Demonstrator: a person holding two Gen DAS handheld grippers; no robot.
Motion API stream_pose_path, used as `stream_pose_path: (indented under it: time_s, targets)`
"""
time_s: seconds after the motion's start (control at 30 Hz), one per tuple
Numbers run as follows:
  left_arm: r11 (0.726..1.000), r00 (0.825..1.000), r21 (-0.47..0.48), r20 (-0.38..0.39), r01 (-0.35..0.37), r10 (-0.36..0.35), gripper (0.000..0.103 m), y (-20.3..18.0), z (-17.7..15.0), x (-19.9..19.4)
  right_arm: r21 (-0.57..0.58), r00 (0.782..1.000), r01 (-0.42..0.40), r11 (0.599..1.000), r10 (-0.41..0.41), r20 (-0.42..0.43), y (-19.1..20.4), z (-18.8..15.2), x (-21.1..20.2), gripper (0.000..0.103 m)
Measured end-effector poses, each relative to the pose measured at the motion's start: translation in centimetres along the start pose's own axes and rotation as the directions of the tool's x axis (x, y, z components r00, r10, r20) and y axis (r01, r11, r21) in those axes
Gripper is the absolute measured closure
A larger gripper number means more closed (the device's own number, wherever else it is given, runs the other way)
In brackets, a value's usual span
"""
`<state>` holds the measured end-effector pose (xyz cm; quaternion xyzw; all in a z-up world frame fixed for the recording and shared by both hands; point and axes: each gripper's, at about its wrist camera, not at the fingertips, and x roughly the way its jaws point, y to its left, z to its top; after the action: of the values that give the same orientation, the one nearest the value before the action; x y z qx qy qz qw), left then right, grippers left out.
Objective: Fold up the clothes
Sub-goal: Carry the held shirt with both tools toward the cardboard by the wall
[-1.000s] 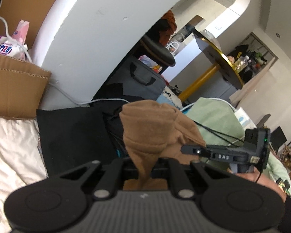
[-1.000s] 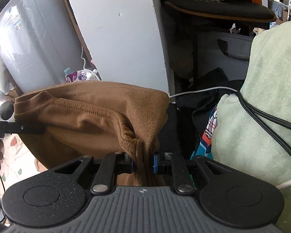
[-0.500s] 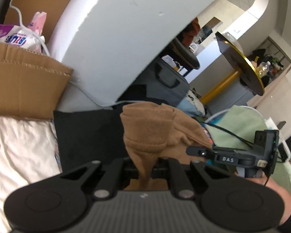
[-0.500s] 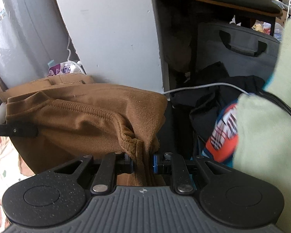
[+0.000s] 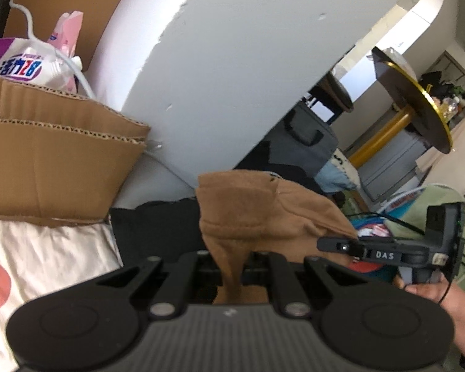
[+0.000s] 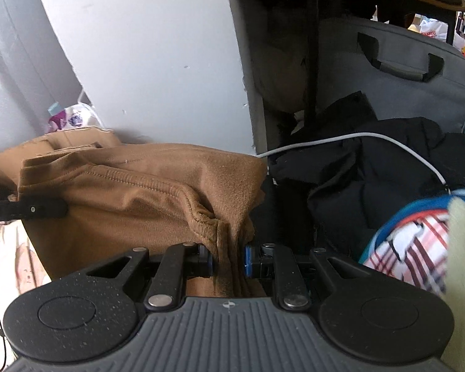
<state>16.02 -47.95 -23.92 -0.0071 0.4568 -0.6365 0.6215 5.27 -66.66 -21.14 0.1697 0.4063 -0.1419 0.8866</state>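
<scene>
A brown fleece garment (image 5: pixel 263 214) hangs stretched between both grippers, off the bed. My left gripper (image 5: pixel 231 266) is shut on one bunched edge of it. In the right wrist view the brown garment (image 6: pixel 133 204) spreads to the left, its stitched hem running across, and my right gripper (image 6: pixel 229 262) is shut on a gathered fold of it between the blue pads. The right gripper also shows in the left wrist view (image 5: pixel 387 254), held by a hand (image 5: pixel 431 291). The tip of the left gripper (image 6: pixel 31 209) shows at the left edge of the right wrist view.
A white wall panel (image 5: pixel 232 62) stands close ahead, with cardboard boxes (image 5: pixel 46 161) to its left. A patterned bedsheet (image 5: pixel 31 263) lies below left. Black clothes (image 6: pixel 372 179), a white cable (image 6: pixel 356 138), a grey bag (image 6: pixel 403 71) and a plaid garment (image 6: pixel 412 248) lie right.
Both grippers have moved forward and down toward the wall and boxes, carrying the brown garment. The light green blanket has slid out to the right edge. Both grips are unchanged.
</scene>
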Motion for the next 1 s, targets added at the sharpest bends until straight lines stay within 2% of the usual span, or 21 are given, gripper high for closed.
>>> stream_pose_path:
  time_s: [0.23,0.57,0.7,0.8,1.0]
  targets:
    - [0.997,0.997,-0.008,0.000,-0.077,0.077,0.096,1.7,0.8,2.9,0.017,0.999,0.031,0.999,-0.030,-0.030,-0.7,0.9,3.9,0.085]
    - [0.983,0.983,-0.017,-0.031,-0.184,0.183,0.096,4.1,0.5,6.3,-0.002,0.995,0.057,0.998,-0.057,-0.081,-0.7,1.6,8.9,0.085]
    - [0.976,0.977,-0.060,-0.049,-0.211,0.209,0.093,5.0,0.4,7.1,0.003,0.993,0.060,0.998,-0.059,-0.097,-1.2,1.6,10.7,0.084]
    - [0.972,0.971,-0.020,-0.057,-0.234,0.233,0.090,4.8,0.7,7.4,0.005,0.991,0.064,0.998,-0.063,-0.114,-1.5,1.5,11.9,0.082]
    - [0.972,0.970,0.015,-0.060,-0.234,0.235,0.087,4.8,1.7,7.4,0.003,0.982,0.080,0.997,-0.078,-0.174,-1.8,2.4,12.2,0.077]
